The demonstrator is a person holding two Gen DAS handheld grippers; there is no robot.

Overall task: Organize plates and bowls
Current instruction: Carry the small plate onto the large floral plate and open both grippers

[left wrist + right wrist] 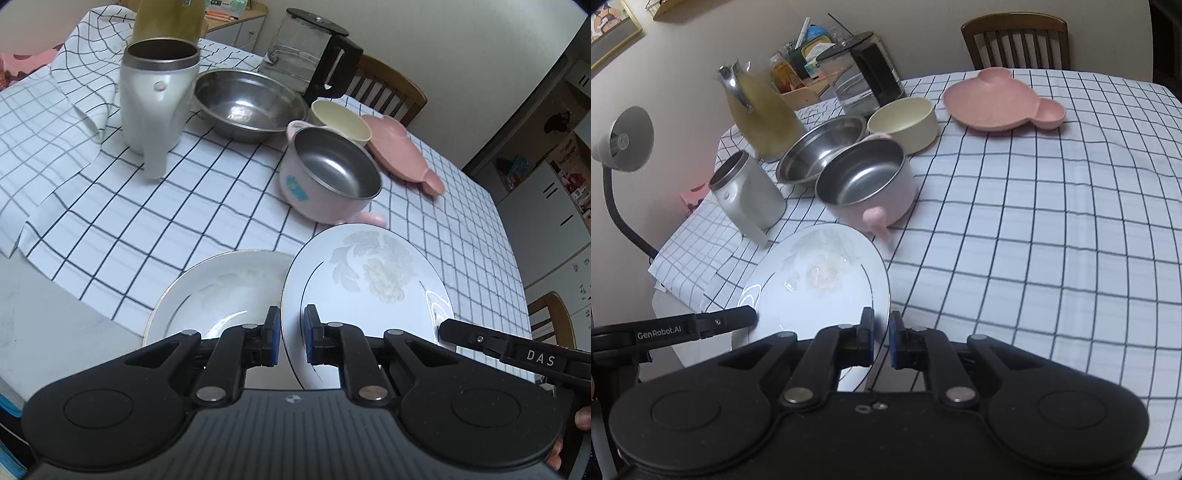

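A white plate with a pale flower print [369, 280] is held tilted above the table by both grippers. My left gripper [291, 334] is shut on its near left rim. My right gripper [881, 338] is shut on its right rim [879, 295]; the plate's face shows in the right wrist view [816, 288]. A second white plate [221, 291] lies flat on the tablecloth just left of it. A pink pot with a steel inside [328, 173] [868, 184], a steel bowl [251, 103] [820, 147], a cream bowl [340, 120] [905, 122] and a pink bear-shaped plate [402, 151] [1001, 99] stand further back.
A silver mug [155, 99] [746, 195], a yellow-green jug [761, 110] and a glass kettle with black handle [310, 55] [860, 81] stand at the back. The checked tablecloth [1034, 221] covers the table. A desk lamp [624, 140] is left; chairs [1015, 40] stand behind.
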